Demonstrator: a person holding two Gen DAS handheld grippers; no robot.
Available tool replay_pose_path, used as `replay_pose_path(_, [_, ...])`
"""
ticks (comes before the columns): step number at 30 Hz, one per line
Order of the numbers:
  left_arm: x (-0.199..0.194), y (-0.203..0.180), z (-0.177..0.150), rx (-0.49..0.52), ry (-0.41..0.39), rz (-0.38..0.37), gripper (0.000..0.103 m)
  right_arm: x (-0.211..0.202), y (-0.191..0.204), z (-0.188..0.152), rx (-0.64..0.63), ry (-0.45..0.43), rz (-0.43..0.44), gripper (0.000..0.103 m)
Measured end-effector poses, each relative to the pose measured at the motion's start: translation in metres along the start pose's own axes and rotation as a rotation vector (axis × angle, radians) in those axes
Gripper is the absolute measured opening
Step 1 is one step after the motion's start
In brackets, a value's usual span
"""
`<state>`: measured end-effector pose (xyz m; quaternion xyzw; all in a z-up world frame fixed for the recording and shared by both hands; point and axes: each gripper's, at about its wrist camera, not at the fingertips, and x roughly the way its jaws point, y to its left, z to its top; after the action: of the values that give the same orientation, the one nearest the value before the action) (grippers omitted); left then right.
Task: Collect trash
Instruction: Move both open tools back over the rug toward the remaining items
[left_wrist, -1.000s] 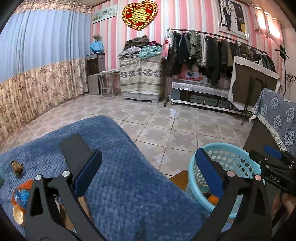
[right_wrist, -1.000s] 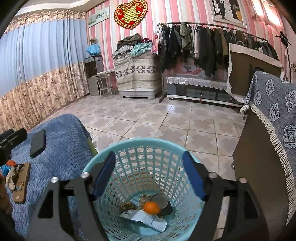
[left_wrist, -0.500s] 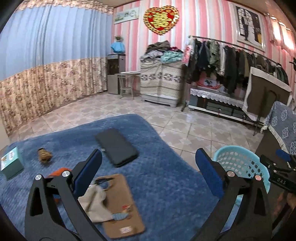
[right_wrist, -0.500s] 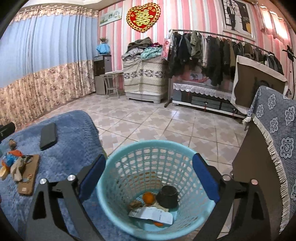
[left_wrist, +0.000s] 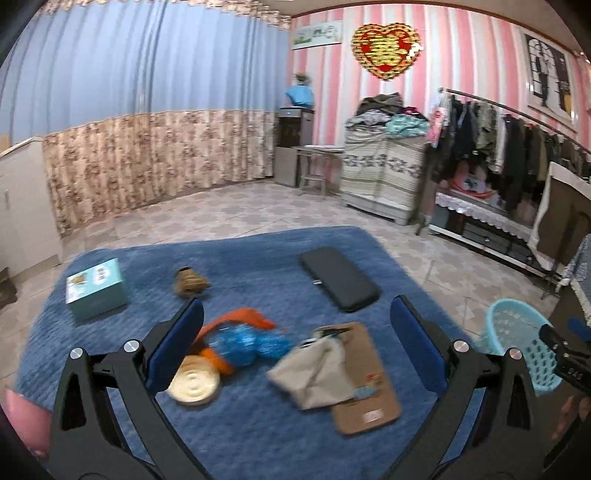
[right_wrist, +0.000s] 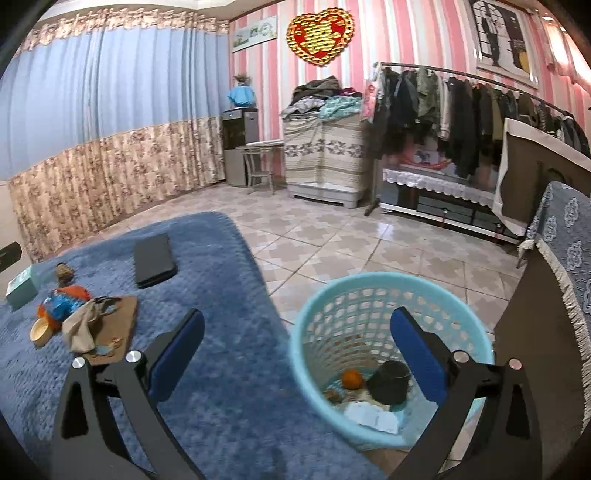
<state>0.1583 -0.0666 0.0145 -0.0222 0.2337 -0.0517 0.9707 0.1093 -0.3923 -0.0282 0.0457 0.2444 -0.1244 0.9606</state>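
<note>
On the blue blanket (left_wrist: 258, 266) lies a heap of litter: an orange and blue wrapper (left_wrist: 240, 338), a round cream lid (left_wrist: 194, 384), a beige cloth (left_wrist: 317, 369) on a brown card (left_wrist: 369, 391), and a brown crumpled scrap (left_wrist: 188, 282). My left gripper (left_wrist: 295, 325) hangs open above this heap and holds nothing. The light blue basket (right_wrist: 369, 280) stands on the floor at the blanket's right end, with an orange (right_wrist: 351, 378), a black cup (right_wrist: 389, 380) and white paper (right_wrist: 373, 419) inside. My right gripper (right_wrist: 297, 332) is wide open and empty over the basket's left rim.
A flat black case (left_wrist: 338, 277) and a teal box (left_wrist: 96, 291) also lie on the blanket. A dark cabinet with a fringed blue cover (right_wrist: 554, 280) stands right of the basket. Beyond are tiled floor (right_wrist: 332, 240), a clothes rack (right_wrist: 461, 103) and curtains.
The left gripper swung left from the basket side to above the litter heap. The right gripper's jaws widened and it drifted left, so the basket now sits toward the right.
</note>
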Motion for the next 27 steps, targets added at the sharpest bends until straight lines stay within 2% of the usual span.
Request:
replay_pose_path(13, [0.002,0.074,-0.048,-0.015,0.069,0.103,0.098,0.012,0.06,-0.031,-0.077,0.06,0.071,0.098])
replay_pose_path(21, [0.022,0.094,-0.074,-0.035,0.155,0.105,0.098,0.02,0.083,-0.038,-0.127,0.084,0.067,0.098])
replay_pose_path(27, [0.048,0.095,-0.078,-0.04,0.22,0.106,0.097,0.025,0.086,-0.034,-0.134,0.099,0.08,0.098])
